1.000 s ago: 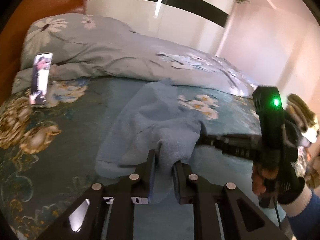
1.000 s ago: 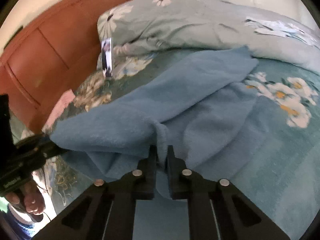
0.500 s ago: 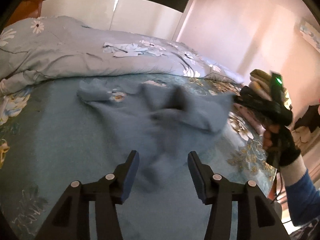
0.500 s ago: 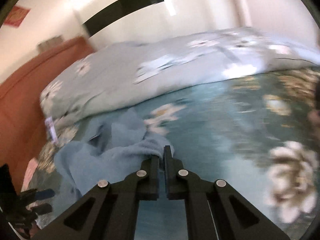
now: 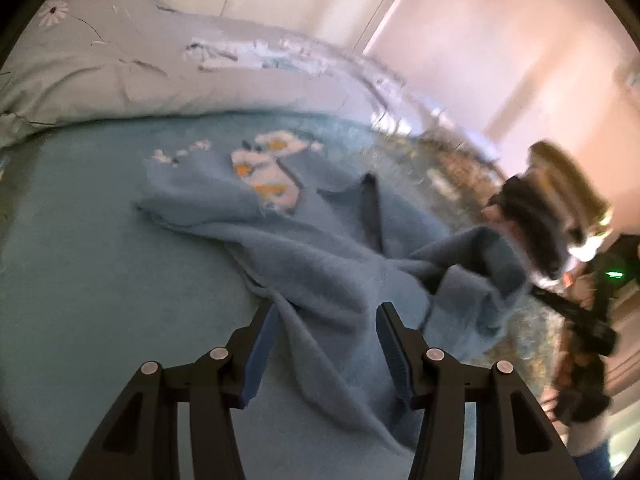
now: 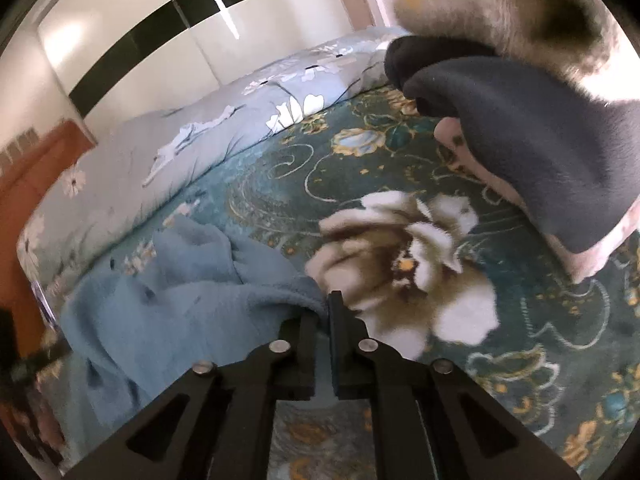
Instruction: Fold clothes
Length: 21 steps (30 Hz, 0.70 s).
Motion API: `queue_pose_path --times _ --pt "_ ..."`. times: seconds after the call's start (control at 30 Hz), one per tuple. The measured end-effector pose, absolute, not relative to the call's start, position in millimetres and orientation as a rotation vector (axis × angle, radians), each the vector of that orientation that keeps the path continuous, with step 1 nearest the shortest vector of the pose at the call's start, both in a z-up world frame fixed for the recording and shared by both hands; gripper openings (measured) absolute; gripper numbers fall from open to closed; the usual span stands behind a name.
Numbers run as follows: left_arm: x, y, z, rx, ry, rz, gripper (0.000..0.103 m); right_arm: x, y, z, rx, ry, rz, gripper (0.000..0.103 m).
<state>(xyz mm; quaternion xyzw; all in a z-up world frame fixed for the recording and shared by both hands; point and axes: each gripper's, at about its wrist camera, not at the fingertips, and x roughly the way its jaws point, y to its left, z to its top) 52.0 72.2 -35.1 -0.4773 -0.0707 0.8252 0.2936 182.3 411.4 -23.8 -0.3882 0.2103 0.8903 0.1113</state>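
While we look along the left gripper [image 5: 324,344], we see its two fingers standing well apart, pressing on nothing; a fold of the blue garment [image 5: 320,256] runs up between them without either pad closing on it. That garment lies crumpled across the teal bedsheet [image 5: 92,264], with a grey floral quilt [image 5: 120,68] bunched behind it. Its far right edge is lifted off the bed toward the right gripper [image 5: 532,288], where a person's hand [image 5: 580,292] shows, blurred.

From the right wrist we find that gripper's fingers [image 6: 308,336] pinched almost together on an edge of the blue garment [image 6: 172,300], which trails away to the left over the flowered sheet. A stack of folded clothes [image 6: 532,120] sits at the upper right.
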Motion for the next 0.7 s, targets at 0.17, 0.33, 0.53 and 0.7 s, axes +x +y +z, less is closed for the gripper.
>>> queue_pose_path --times 0.17,0.33,0.53,0.7 --pt "64.2 68.1 -55.4 -1.389 -0.213 2.182 0.055 208.5 404.8 -1.2 -1.082 0.465 2.633 0.018" --pt "81.4 57.2 -69.2 -1.476 -0.301 2.128 0.055 178.7 367.9 23.4 -1.098 0.531 2.869 0.045" --pt "91.7 59.4 -74.7 -1.514 -0.422 2.075 0.054 99.1 307.4 17.2 -1.326 0.498 2.981 0.048" --pt "95.1 59.2 -75.5 -1.495 -0.463 2.070 0.021 86.2 304.3 3.0 -1.427 0.415 2.872 0.039"
